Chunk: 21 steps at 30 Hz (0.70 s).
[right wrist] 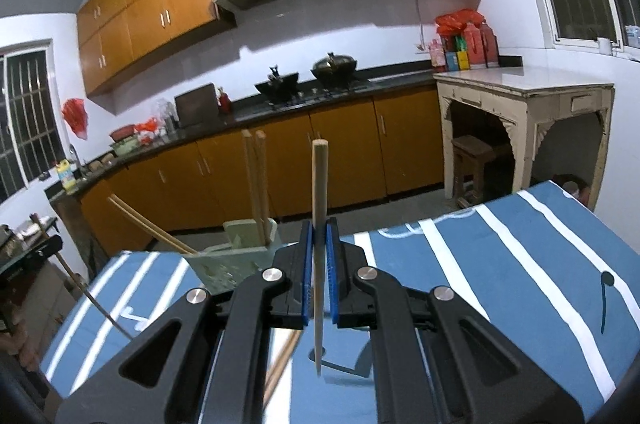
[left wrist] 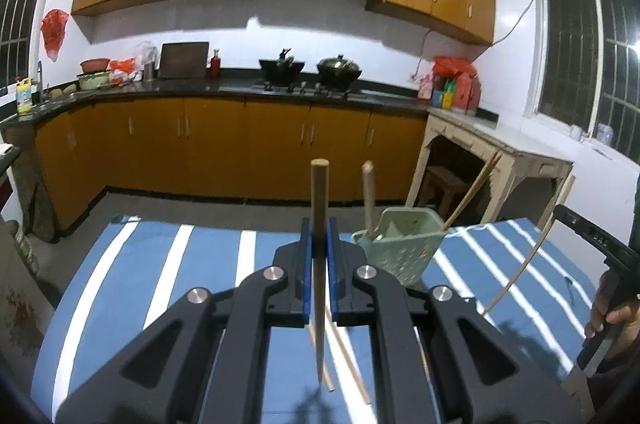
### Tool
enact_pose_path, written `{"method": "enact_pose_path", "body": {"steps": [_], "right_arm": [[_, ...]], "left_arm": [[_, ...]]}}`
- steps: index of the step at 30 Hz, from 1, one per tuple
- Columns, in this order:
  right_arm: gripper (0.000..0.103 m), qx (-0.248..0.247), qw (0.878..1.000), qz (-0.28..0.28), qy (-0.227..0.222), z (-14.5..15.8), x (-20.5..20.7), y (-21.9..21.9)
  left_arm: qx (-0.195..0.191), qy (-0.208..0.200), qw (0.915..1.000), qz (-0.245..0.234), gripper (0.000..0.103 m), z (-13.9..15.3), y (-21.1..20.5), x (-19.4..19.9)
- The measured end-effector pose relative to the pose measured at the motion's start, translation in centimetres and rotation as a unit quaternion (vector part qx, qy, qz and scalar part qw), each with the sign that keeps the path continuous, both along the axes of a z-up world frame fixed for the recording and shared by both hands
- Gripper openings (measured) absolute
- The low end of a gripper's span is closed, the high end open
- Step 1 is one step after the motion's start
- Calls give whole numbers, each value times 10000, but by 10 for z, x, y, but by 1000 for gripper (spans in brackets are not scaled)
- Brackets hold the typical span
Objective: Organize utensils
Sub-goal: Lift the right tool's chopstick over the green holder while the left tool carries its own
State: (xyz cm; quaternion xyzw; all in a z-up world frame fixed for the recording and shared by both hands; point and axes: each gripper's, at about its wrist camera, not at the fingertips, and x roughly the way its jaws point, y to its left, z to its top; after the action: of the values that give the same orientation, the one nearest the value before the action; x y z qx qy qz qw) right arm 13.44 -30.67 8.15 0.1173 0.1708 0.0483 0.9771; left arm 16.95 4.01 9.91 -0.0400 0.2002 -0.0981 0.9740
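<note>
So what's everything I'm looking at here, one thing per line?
Held chopsticks: two, wooden, upright, one in the left gripper, one in the right.
Holder: one, pale green, on the table, chopsticks standing and leaning in it.
Loose chopsticks: at least two, wooden, lying on the cloth.
Tablecloth: one, blue with white stripes.
Woks: two, dark, on the stove.
Cabinets: orange-brown, above and below the counter.
Left gripper: black, blue fingers, shut.
Right gripper: same, shut.

Right gripper (left wrist: 600, 264) cut off by frame edge
</note>
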Motion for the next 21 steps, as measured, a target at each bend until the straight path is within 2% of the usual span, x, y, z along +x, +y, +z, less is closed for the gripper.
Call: {"method": "enact_pose_path", "body": {"steps": [6,10,14,18,21], "right_arm": [[8,226,9982,445,-333,34,-7,8],[8,186,9942,632,-850,64,-9,25],[8,67,9880,567,-1433,87,-1,41],[8,-150,9818,390,-1852,94,14,59],[8,-298,9795,348,-1961,89,30,71]], "left_arm": [[-178,-275,9991,-265,8,28,-16,-6],[-344,-652,9965,-397,8,52,-31,-7],[-552,-1146,9912,-367,8,79,-52,1],[-527,-1559,9863,-150,8,94,-73,19],[-546,-1661,9846,-59,8,95,-84,36]]}}
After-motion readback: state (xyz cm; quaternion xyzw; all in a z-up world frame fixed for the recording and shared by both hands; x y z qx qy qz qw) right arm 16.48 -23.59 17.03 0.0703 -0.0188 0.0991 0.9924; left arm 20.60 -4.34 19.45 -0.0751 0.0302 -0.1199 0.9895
